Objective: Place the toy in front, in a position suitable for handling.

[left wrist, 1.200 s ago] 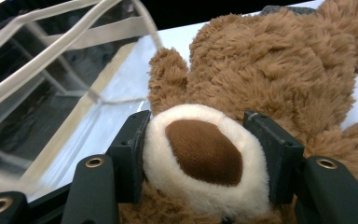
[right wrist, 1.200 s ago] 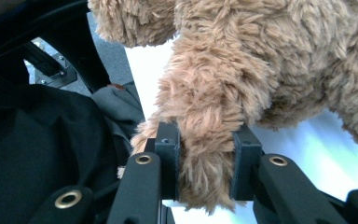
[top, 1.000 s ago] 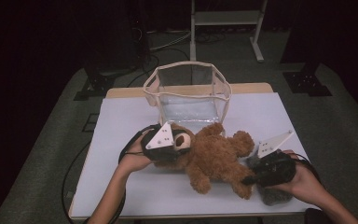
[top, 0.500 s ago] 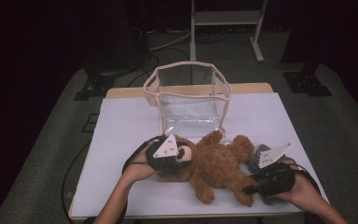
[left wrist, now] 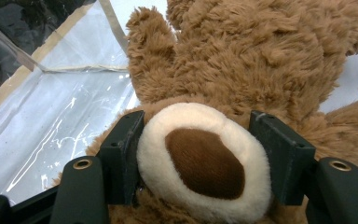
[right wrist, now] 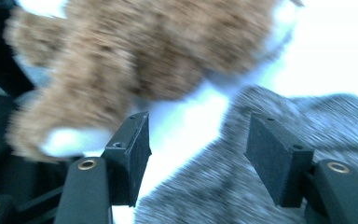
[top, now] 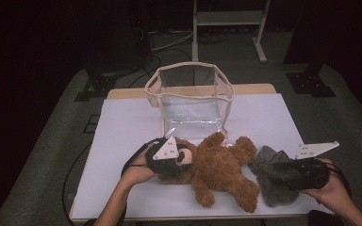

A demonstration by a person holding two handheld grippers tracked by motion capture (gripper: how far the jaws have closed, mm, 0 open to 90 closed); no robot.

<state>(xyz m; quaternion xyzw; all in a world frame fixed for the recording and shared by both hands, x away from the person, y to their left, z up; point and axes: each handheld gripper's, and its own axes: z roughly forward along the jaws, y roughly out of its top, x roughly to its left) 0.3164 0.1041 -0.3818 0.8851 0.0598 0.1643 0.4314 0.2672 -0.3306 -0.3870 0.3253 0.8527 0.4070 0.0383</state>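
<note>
Lying on its back at lower centre of the high view, the bear (top: 219, 169) rested on the white table (top: 122, 127), head toward the left, legs toward the bottom edge.

Left gripper (top: 179, 160): over the bear's head. In the left gripper view its jaws flanked the cream muzzle (left wrist: 204, 161), the left pad touching the plush, the right one just at its edge; they had just been opening a little, so this read as a loosening hold with the muzzle between them rather than a firm clamp. Probable purpose: steadying the head.

Right gripper (top: 283, 172): at lower right, over a grey cloth (top: 271, 181) lying just beside the bear's leg. In the blurred right gripper view its jaws stood apart, having just been opening, nothing pressed between them, cloth underneath. Probable purpose: taking up the cloth.

Clear bag (top: 191, 101): upright and open-mouthed, just beyond the bear, likely the receptacle.

View differences: the high view gave the layout and bag; the left gripper view alone gave the pad contact.
</note>
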